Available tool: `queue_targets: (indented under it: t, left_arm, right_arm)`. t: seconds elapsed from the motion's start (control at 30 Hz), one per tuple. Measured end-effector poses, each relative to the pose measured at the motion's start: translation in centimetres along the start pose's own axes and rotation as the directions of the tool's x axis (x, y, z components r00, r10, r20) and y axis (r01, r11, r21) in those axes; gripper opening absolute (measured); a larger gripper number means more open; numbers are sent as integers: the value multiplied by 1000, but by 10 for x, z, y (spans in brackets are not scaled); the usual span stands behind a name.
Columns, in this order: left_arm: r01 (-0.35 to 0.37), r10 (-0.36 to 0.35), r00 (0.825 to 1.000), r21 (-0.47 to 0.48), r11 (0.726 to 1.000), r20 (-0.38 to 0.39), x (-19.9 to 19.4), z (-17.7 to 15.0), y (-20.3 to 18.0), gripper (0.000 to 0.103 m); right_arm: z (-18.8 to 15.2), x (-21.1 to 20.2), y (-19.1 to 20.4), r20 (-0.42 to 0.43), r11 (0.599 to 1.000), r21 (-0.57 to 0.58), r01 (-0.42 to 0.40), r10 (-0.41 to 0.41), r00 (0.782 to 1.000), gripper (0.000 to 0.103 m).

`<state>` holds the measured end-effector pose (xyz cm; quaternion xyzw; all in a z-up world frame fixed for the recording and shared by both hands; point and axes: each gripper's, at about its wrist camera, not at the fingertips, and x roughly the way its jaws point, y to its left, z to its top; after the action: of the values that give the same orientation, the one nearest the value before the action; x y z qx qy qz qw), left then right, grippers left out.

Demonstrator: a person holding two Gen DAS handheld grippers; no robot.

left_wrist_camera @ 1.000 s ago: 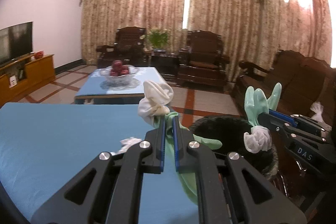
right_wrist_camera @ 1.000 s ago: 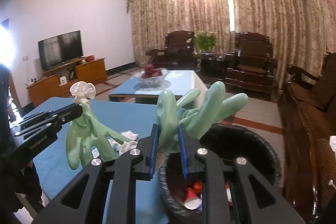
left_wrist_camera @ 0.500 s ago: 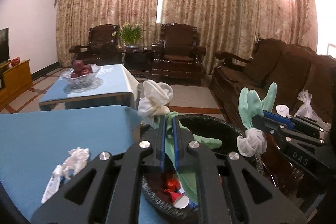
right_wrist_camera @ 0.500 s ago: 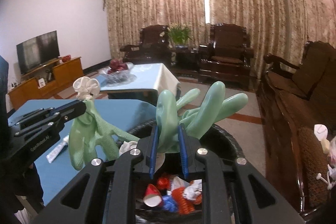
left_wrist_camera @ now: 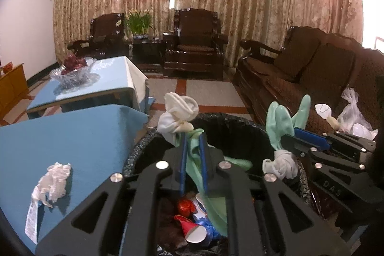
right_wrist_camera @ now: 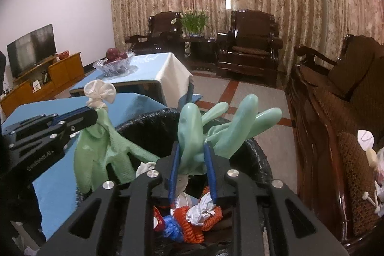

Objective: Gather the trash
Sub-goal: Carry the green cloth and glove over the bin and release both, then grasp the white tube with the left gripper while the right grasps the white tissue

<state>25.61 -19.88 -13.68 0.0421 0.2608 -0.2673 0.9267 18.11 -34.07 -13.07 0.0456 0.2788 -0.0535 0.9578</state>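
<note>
Since a second earlier both tongs had come off the blue surface and down over the black-lined bin, and the trash inside had come into sight. Left tongs had just been opening a little; a green glove ran between the blue pads, white cuff bunched just past the tips, fingers hanging below into the bin. In the right wrist view that glove hung from the left tongs, still pinched at the neck under the cuff. Right tongs had also just been opening slightly; the second green glove sat between the pads, fingers sticking up past the tips, still nipped. From the left view the right tongs showed to the right, the second glove's fingers above them and its white cuff dangling below.

Under both tongs in the bin: red paper cup, orange mesh, blue wrapper, white scraps. Left of the left tongs a crumpled white wrapper lay on the surface. Far ahead a fruit bowl stood on a second table. Right of the tongs, a brown sofa with a white bag on it.
</note>
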Motion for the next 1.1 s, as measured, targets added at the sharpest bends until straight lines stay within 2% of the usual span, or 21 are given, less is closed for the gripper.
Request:
queue_targets:
  t: [0.03, 0.07, 0.13, 0.17, 0.2, 0.23, 0.37, 0.43, 0.67, 0.83, 1.1]
  left_arm:
    - [2, -2, 1000, -1, 1000, 7, 0, 1, -1, 18]
    - [4, -4, 1000, 1, 1000, 16, -1, 0, -1, 34]
    - [5, -5, 999, -2, 1000, 32, -3, 1, 0, 55]
    - [3, -3, 999, -2, 1000, 44, -6, 0, 1, 58]
    - [2, -2, 999, 0, 1000, 45, -7, 1, 3, 60]
    - [-2, 2, 999, -1, 1000, 46, -9, 1, 4, 66]
    - [-35, 36, 997, -19, 999, 64, -24, 1, 18, 86]
    - [-52, 54, 996, -29, 998, 72, -34, 3, 27, 89]
    - [-120, 125, 988, -59, 991, 90, -76, -4, 66, 92]
    - [-205, 212, 972, -72, 976, 105, -116, -16, 100, 94]
    - [-313, 326, 939, -118, 942, 112, -164, -28, 153, 94]
  right_arm:
    - [-3, 2, -1, -5, 1000, 3, 1, -1, 1000, 32]
    - [-4, 4, -2, -10, 1000, 5, 6, -6, 1000, 38]
    - [-6, 4, -4, -5, 1000, 12, 28, -28, 1000, 60]
    - [-6, 2, -5, 0, 999, 17, 39, -39, 999, 67]
    - [-7, 0, -6, 7, 999, 21, 49, -49, 999, 83]
    - [-7, -2, -8, 19, 997, 28, 68, -68, 997, 93]
    - [-8, -15, -8, 56, 995, 54, 82, -85, 995, 97]
    - [-8, -20, -7, 55, 995, 77, 65, -69, 996, 97]
    - [-6, -41, 15, 89, 995, 97, 20, -29, 996, 97]
    - [1, -48, 42, 110, 996, 87, -22, 12, 994, 97]
    - [4, -45, 108, 110, 991, 46, -124, 118, 987, 97]
